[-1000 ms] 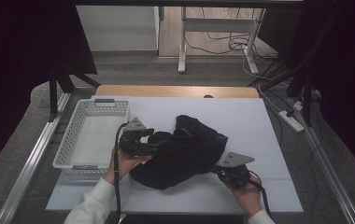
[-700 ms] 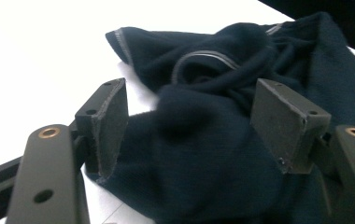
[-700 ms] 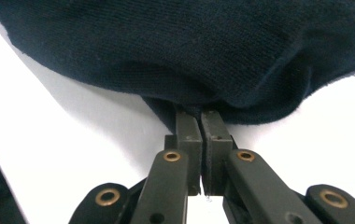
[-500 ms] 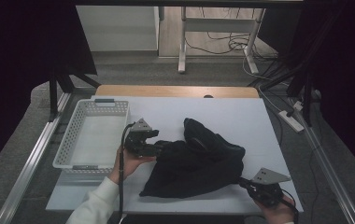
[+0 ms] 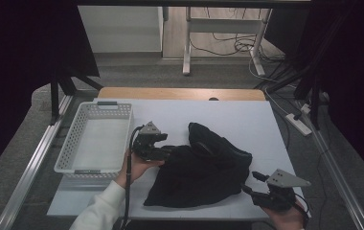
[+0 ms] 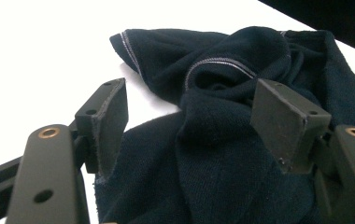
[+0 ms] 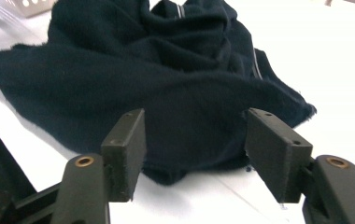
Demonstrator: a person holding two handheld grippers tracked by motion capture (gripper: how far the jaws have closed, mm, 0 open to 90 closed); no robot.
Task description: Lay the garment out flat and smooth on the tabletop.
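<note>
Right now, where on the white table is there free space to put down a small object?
The far strip of the table, behind the dark cloth, is bare, as is the right side beyond the cloth. The basket at the left holds nothing. The middle and near edge are crowded by the cloth, the left gripper and the right gripper.

My left gripper's tips vanish against the dark towel, and my right hand gets chopped off by the bottom edge.

- High view is dim, the room around going near black, the white table catching soft overhead light.
- Gripper views blow that surface out to glaring white.
- Dark cloth swallows detail; near jaws look soft.
</note>
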